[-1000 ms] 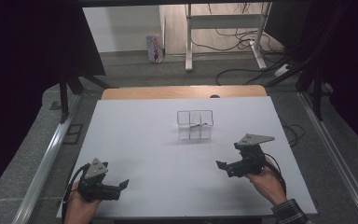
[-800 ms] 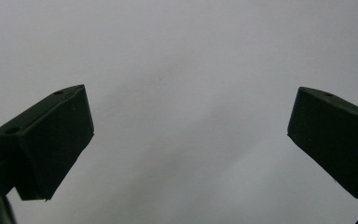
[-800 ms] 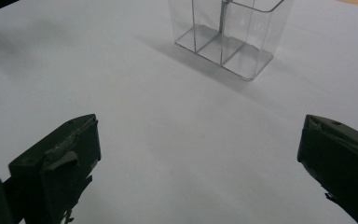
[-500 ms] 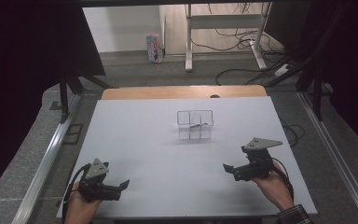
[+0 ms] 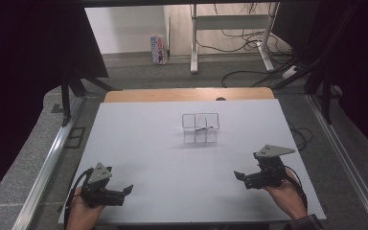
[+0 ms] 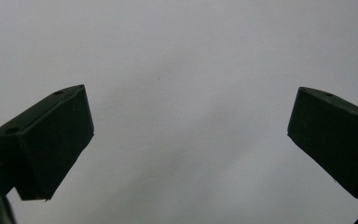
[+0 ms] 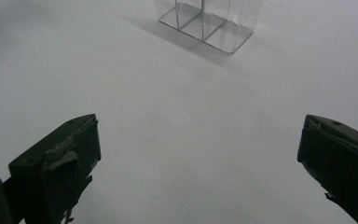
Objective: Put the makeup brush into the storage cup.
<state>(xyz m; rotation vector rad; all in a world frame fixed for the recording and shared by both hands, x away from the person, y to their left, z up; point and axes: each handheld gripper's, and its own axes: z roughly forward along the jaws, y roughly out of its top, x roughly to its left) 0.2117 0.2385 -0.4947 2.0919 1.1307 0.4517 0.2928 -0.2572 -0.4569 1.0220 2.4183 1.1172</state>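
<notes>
A clear plastic box with divided compartments stands a little beyond the middle of the white table; something thin lies inside it, too small to tell. The same clear box shows at the top of the right gripper view. My left gripper rests low at the front left, held by a hand, its jaws wide apart with nothing between them. At the front right, my right gripper is held just above the table, open and empty, pointing left.
A wooden strip runs along the table's far edge. Beyond it are the floor, cables, a desk frame and a small colourful carton. Metal rails flank the table on both sides.
My right gripper has drawn back toward the front right corner of the table. The left gripper has stayed where it was.
</notes>
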